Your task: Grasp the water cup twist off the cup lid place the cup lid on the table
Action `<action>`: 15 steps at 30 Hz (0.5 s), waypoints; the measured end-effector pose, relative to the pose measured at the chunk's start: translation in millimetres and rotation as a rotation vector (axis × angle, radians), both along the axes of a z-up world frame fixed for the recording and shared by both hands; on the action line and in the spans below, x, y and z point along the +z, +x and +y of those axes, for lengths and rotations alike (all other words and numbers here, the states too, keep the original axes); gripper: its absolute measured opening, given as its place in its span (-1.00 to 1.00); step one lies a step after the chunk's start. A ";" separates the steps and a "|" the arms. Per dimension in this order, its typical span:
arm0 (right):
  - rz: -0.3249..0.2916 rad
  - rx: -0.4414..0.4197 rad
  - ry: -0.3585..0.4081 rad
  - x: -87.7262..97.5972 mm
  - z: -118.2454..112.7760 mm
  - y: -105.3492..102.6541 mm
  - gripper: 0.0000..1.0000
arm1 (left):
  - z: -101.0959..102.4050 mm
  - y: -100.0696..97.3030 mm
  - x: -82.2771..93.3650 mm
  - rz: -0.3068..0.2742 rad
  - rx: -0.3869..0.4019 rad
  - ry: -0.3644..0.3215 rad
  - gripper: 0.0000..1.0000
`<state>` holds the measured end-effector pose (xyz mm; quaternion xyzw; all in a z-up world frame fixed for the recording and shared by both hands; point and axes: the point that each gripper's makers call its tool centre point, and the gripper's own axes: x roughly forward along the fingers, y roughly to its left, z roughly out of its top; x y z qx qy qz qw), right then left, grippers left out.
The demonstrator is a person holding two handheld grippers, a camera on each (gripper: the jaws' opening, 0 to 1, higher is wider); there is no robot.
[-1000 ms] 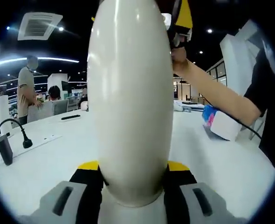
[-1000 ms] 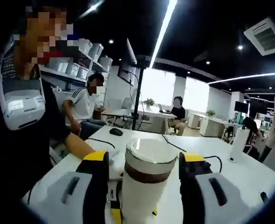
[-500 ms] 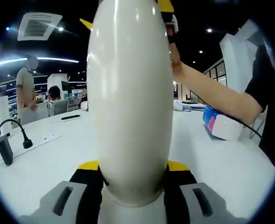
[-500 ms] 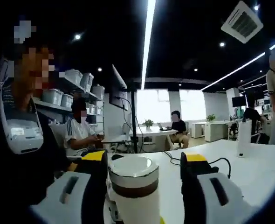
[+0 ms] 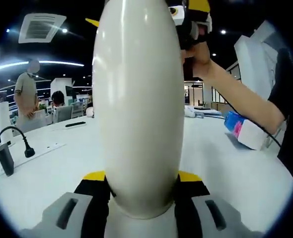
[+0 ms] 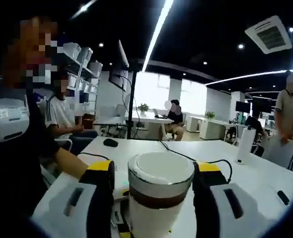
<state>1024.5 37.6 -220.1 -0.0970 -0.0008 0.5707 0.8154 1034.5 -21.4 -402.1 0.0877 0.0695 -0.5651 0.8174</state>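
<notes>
Both claws on the cup, lid still seated.
Left gripper view: our left claw is clamped on the tall glossy white water cup, held upright above the white worktop; the right claw sits at the cup's top. Right gripper view: our right claw brackets the round white cup lid over a brown band; we cannot tell whether the jaws touch it.

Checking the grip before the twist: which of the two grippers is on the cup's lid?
The right gripper: its jaws flank the white lid. The left gripper clamps the cup's body instead.
</notes>
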 end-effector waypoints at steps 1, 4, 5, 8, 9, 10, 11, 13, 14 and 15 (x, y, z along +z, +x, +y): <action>0.000 -0.008 0.007 2.1 1.3 1.5 0.27 | 0.1 0.1 -0.1 0.000 0.000 0.000 0.04; -0.001 -0.023 0.027 6.6 3.0 6.0 0.26 | 0.3 0.3 -0.4 0.001 0.002 0.001 0.04; 0.002 -0.031 0.034 7.4 2.9 8.2 0.23 | 0.4 0.3 -0.4 0.002 0.003 0.001 0.04; 0.018 -0.037 0.046 5.5 -0.9 11.5 0.09 | 0.5 0.5 -0.7 0.007 0.005 0.000 0.04; 0.027 -0.021 0.054 5.0 -1.2 9.6 0.03 | 0.5 0.5 -0.8 0.011 0.006 0.001 0.04; 0.026 -0.007 0.062 5.3 -1.6 8.2 0.03 | 0.3 0.1 -0.6 0.010 0.005 0.001 0.04; 0.028 0.006 0.069 5.3 -2.0 6.7 0.03 | 0.1 -0.4 -0.6 0.005 0.004 0.003 0.04; 0.030 0.036 0.095 5.9 -1.9 4.4 0.03 | 0.1 -0.5 -0.6 0.003 0.002 0.003 0.04; 0.039 0.069 0.128 7.3 -0.9 1.8 0.02 | 0.1 -0.6 -0.7 0.002 0.002 0.004 0.04; 0.050 0.088 0.148 7.7 -1.1 0.9 0.02 | 0.2 -0.5 -0.8 0.002 0.001 0.004 0.04</action>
